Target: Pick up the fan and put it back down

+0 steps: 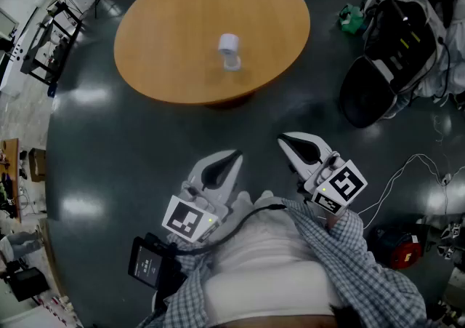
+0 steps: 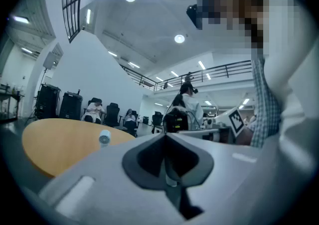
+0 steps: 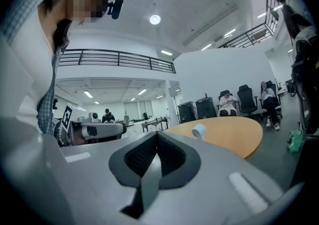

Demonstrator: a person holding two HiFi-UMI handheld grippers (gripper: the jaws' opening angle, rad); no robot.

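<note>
A small white fan [image 1: 229, 51] stands on the round wooden table [image 1: 167, 36], near its middle. Both grippers are held close to the person's body, well short of the table and apart from the fan. My left gripper [image 1: 232, 155] is shut and holds nothing. My right gripper [image 1: 285, 140] is shut and empty too. In the left gripper view the fan [image 2: 104, 138] shows small on the table [image 2: 55, 144], left of the closed jaws [image 2: 165, 136]. In the right gripper view the fan [image 3: 198, 130] stands on the table [image 3: 234, 136], right of the closed jaws [image 3: 156, 135].
Dark glossy floor [image 1: 131, 145] lies between the person and the table. A black chair with bags [image 1: 396, 50] stands at the right, a metal rack [image 1: 47, 46] at the left. A white cable [image 1: 407, 174] trails on the floor at the right. People sit on chairs [image 3: 249, 100] beyond the table.
</note>
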